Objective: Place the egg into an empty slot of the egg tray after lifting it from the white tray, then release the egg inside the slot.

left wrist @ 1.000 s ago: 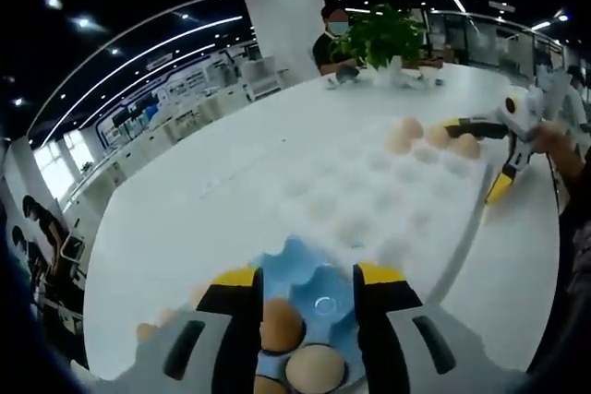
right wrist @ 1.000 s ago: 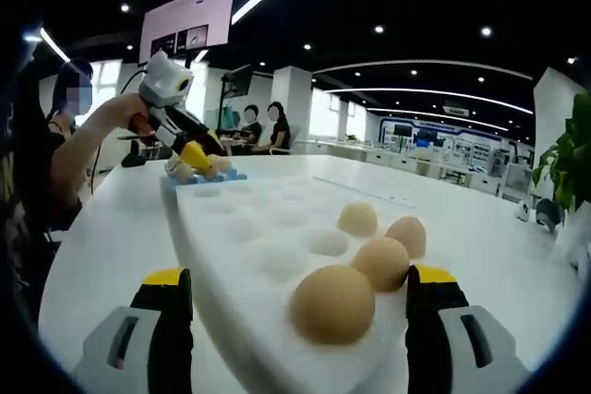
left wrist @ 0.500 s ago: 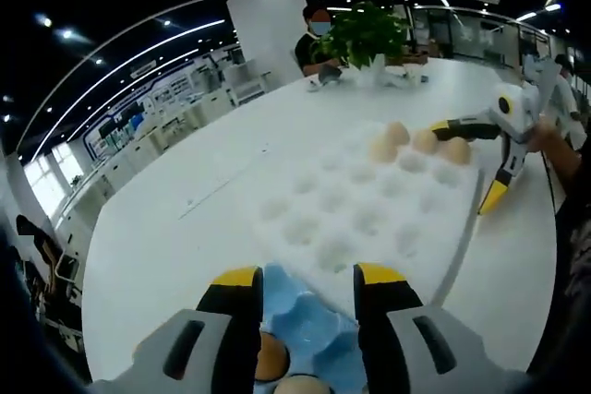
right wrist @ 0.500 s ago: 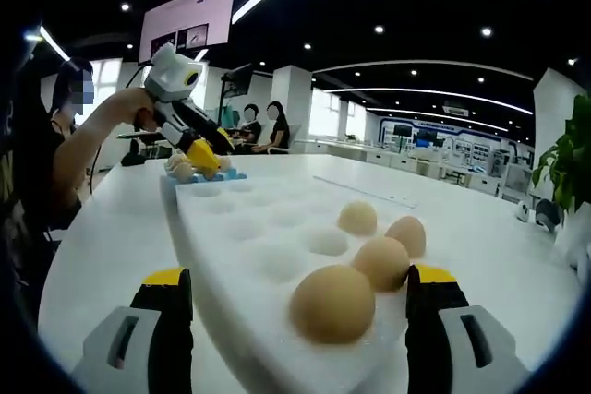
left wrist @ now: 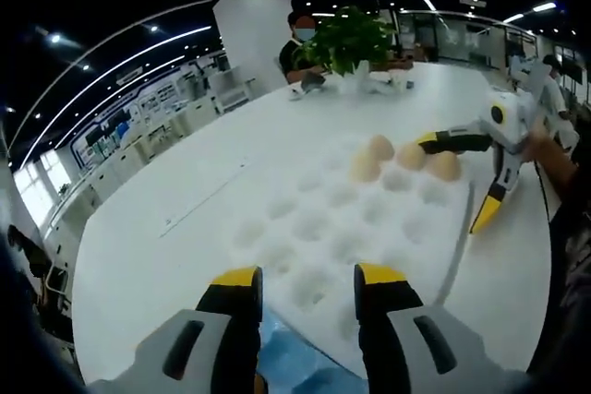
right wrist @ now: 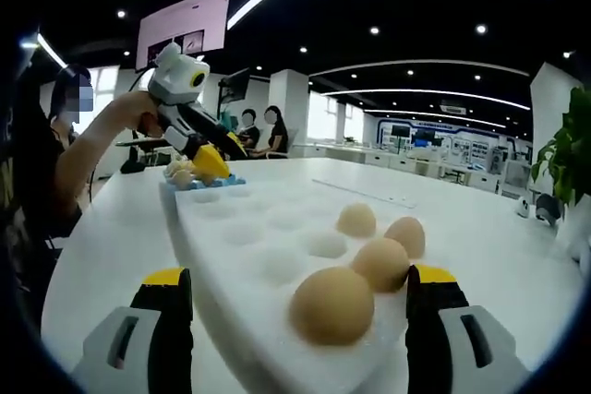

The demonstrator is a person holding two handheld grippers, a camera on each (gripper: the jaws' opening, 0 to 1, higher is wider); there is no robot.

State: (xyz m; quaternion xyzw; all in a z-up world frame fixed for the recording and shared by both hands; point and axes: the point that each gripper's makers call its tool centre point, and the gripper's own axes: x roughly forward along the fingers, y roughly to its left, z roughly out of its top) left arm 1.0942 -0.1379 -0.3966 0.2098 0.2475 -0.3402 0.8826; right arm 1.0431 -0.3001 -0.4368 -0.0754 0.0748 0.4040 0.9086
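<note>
My left gripper (left wrist: 309, 276) is open with nothing between its yellow-tipped jaws. It hovers over the near end of the white tray (left wrist: 323, 228), and a corner of the blue egg tray (left wrist: 295, 366) shows just beneath it. Several brown eggs (left wrist: 379, 147) lie at the white tray's far end, where the right gripper (left wrist: 459, 177) straddles the corner. In the right gripper view, my right gripper (right wrist: 300, 279) stands open around the white tray's (right wrist: 268, 237) end. The nearest egg (right wrist: 332, 304) lies between its jaws, untouched. The left gripper (right wrist: 217, 156) hangs above the blue egg tray (right wrist: 199, 179), held by a hand.
Both trays rest on a large white round table (left wrist: 185, 219). A potted plant (left wrist: 346, 39) and a seated person stand at its far edge. The sleeve and arm of the person holding the grippers show at the left (right wrist: 55, 173).
My left gripper has lifted and drawn back from the blue egg tray, whose eggs have slid out of the bottom of its view. The right gripper has stayed put.
</note>
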